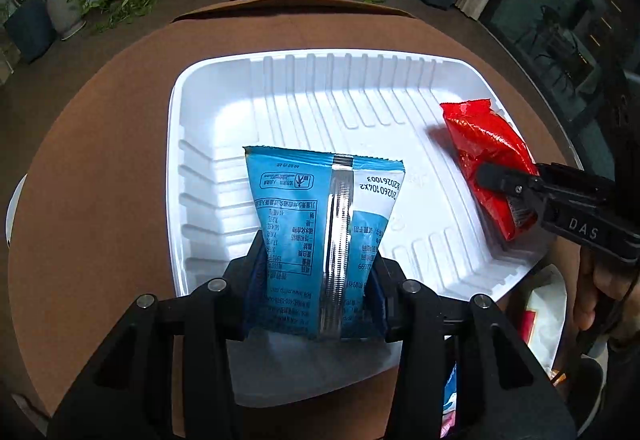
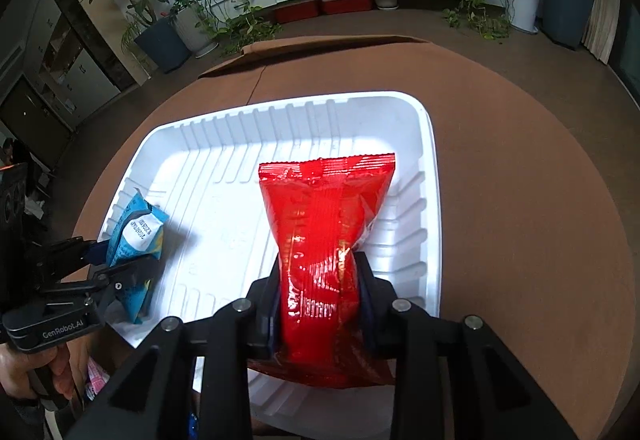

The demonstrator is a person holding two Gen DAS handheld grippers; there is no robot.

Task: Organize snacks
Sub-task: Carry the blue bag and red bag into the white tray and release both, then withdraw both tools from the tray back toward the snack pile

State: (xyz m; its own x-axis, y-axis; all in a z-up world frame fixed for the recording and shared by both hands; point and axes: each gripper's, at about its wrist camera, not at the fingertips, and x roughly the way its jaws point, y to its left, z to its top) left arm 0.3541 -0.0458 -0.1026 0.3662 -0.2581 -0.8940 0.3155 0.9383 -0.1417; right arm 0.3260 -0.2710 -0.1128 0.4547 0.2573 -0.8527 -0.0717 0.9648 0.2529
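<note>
**Operator:** Report jaw status and load on each side.

**Grippers:** My left gripper [image 1: 320,280] is closed on the blue snack packet [image 1: 324,216], gripping its lower part from both sides; the packet stands above the near-left part of the white tray [image 1: 320,58]. My right gripper [image 2: 320,304] is closed on the red snack packet [image 2: 324,240] the same way, at the tray's right side. In the left wrist view the red packet's lower end looks close to the tray wall; I cannot tell whether it touches. The tray floor between the packets is bare. The tray sits on the brown table [image 1: 100,168].

**Operator:** Which step is in hand?

**Grippers:** Placement, as I judge it. Both packets are positioned over the tray, neither released.

**Operator:** Requirements for the next move?

**Grippers:** Lower each packet until it rests on the ribbed floor, then part the jaws evenly so the film does not cling to a pad. Keep the two packets apart. More packets show below the near tray edge, so further pickups probably follow.
</note>
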